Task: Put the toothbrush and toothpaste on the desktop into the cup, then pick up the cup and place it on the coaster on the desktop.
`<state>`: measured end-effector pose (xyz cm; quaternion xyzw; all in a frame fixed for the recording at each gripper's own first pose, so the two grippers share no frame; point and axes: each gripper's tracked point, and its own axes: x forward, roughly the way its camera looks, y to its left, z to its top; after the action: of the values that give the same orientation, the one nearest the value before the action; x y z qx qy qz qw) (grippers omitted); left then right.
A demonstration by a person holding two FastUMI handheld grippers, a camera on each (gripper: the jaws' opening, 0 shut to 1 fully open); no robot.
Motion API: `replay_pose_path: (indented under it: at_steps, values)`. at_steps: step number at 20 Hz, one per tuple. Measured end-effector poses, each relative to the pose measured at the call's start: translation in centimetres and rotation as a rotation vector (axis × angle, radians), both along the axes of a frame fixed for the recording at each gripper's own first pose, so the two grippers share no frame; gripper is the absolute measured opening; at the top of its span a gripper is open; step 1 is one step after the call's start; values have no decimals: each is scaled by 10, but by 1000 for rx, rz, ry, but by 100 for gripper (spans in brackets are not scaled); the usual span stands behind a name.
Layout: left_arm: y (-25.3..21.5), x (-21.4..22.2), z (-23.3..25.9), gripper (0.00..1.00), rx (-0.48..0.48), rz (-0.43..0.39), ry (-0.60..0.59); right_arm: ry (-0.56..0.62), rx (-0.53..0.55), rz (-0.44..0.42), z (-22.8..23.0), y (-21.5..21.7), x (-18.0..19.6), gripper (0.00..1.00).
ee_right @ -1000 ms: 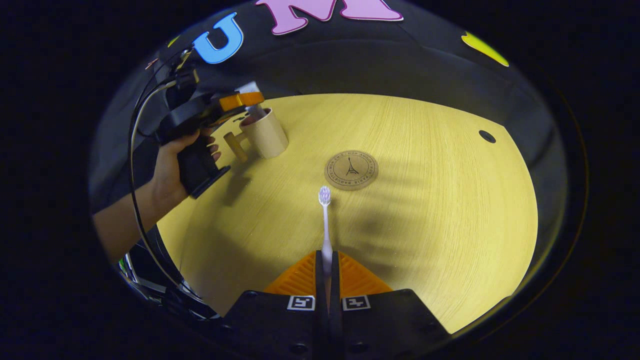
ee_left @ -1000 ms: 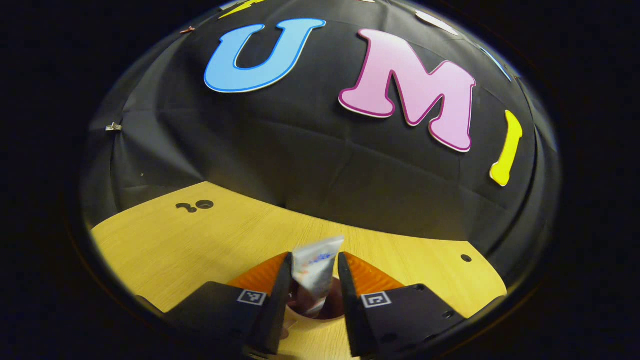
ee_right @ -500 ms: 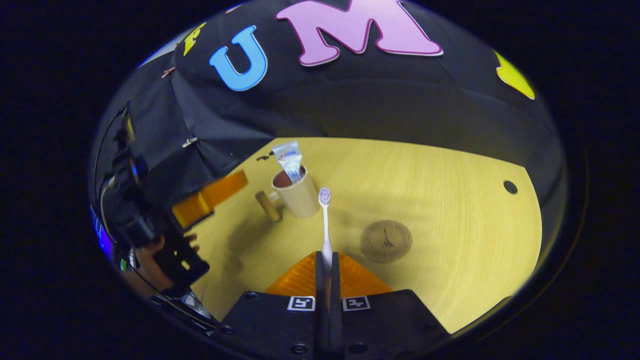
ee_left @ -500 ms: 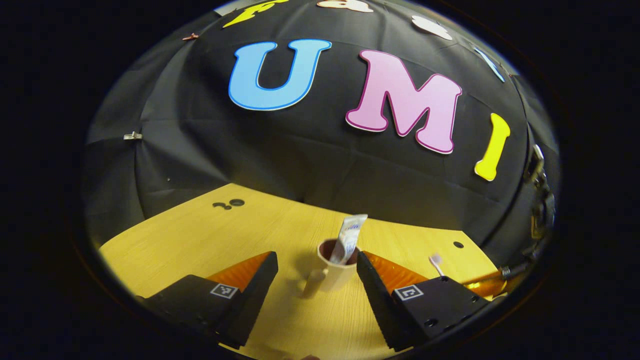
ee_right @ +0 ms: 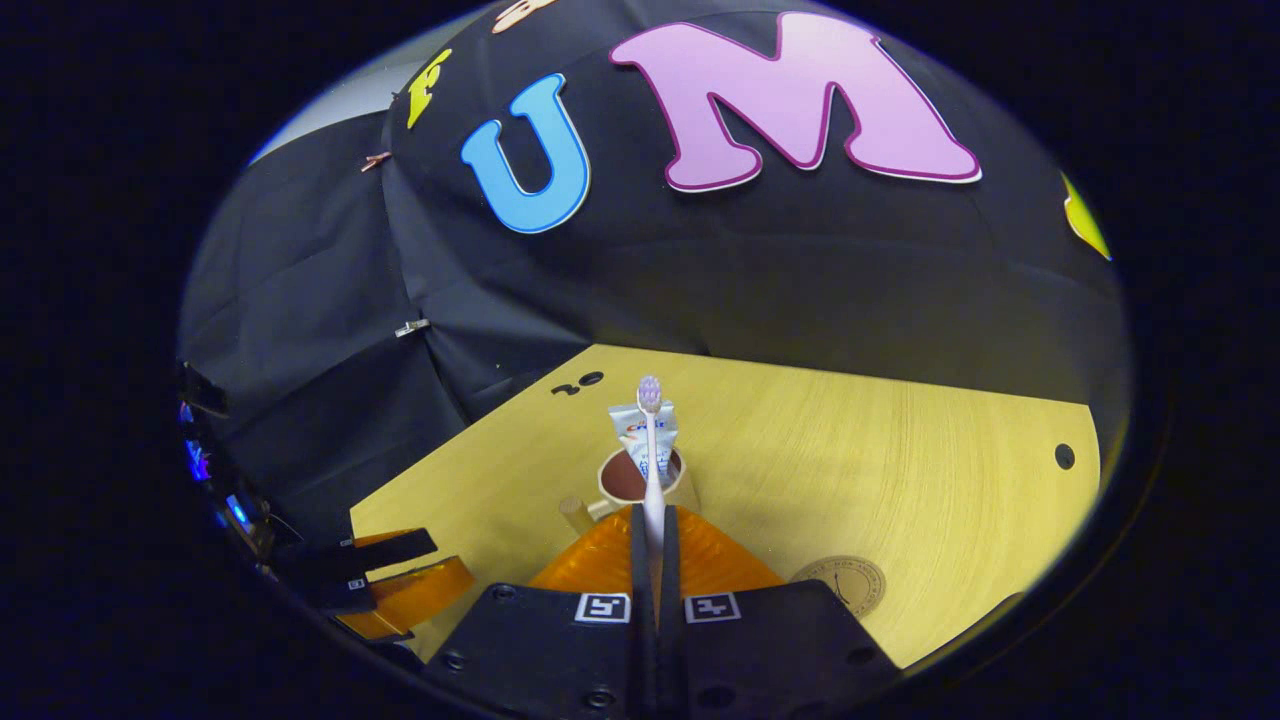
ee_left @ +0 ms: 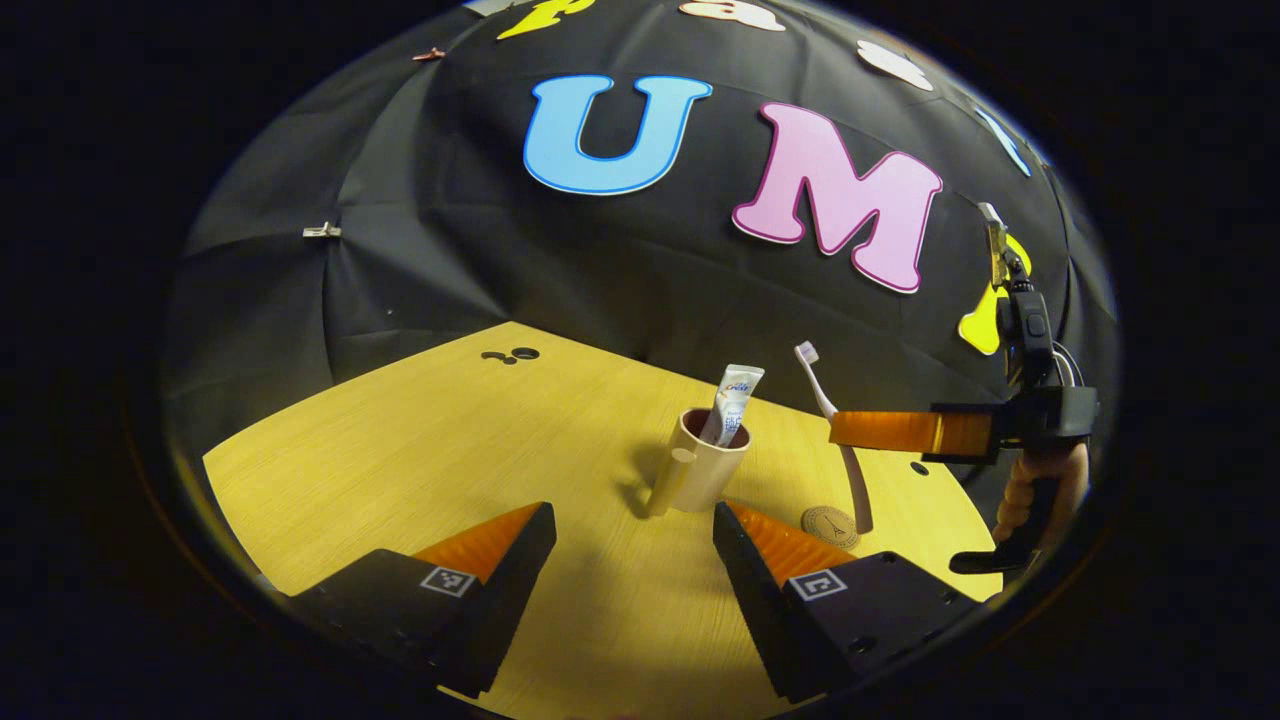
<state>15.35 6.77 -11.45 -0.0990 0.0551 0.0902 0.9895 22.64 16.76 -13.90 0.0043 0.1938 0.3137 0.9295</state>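
The beige cup [ee_left: 700, 478] with a stick handle stands upright on the wooden table, and the white toothpaste tube [ee_left: 736, 402] stands inside it. My left gripper [ee_left: 635, 530] is open, some way back from the cup, with nothing between its fingers. My right gripper [ee_right: 652, 530] is shut on the handle of the white toothbrush [ee_right: 651, 450], bristles pointing up, just in front of the cup [ee_right: 615, 485] and tube [ee_right: 632, 432]. In the left gripper view the right gripper [ee_left: 835, 428] holds the toothbrush [ee_left: 818, 390] in the air to the right of the cup. The round coaster [ee_left: 830, 525] lies below it.
The coaster [ee_right: 845, 585] lies on the table [ee_right: 900, 480] to the right of my right gripper. The left gripper [ee_right: 390, 580] hangs low at the left. Small holes [ee_left: 510, 355] mark the tabletop near the black cloth wall. A hand [ee_left: 1040, 490] holds the right gripper's grip.
My left gripper let go of the toothpaste in the cup, opened and drew back. My right gripper carried the toothbrush up from near the coaster to just beside the cup.
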Motion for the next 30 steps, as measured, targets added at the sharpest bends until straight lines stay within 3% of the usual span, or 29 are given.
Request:
replay_pose_path:
  at_steps: [9,18,30]
  values:
    - [21,-16,-8,98,21,38,-9,-129,171,-63,27,39,58,5]
    - [45,-17,-32,97,-6,95,0,-184,295,-114,12,56,84,5]
    - [40,-2,-53,97,-7,85,3,-477,289,-176,21,53,86,5]
